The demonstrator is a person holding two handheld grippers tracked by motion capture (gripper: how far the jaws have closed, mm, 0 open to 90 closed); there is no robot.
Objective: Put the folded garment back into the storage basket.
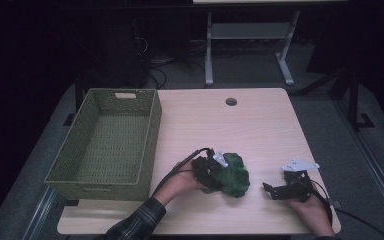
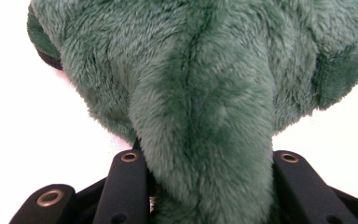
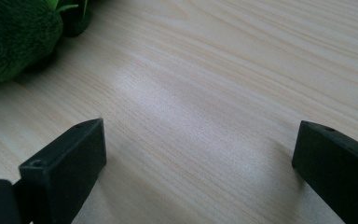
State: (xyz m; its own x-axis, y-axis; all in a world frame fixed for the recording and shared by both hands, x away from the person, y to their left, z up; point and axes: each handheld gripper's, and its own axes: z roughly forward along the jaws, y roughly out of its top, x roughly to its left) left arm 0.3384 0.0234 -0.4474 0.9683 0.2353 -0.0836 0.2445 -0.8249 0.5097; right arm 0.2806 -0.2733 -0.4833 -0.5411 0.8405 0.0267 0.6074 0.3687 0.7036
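Fur of the green plush toy [image 2: 205, 107] bulged between the jaws of our left gripper [image 1: 213, 170], which clamped it near the table's [image 1: 230, 130] near edge, right of the woven basket [image 1: 111, 142]. Our right gripper [image 1: 280, 189] sat near the right edge, apart from the toy, jaws wide over bare wood.

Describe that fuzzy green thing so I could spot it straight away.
On the pale wooden table, look right of the green woven basket, near the front edge. There lies a dark green plush toy, with the left gripper closed on a fold of its fur. It is the table's sole soft, furry item.
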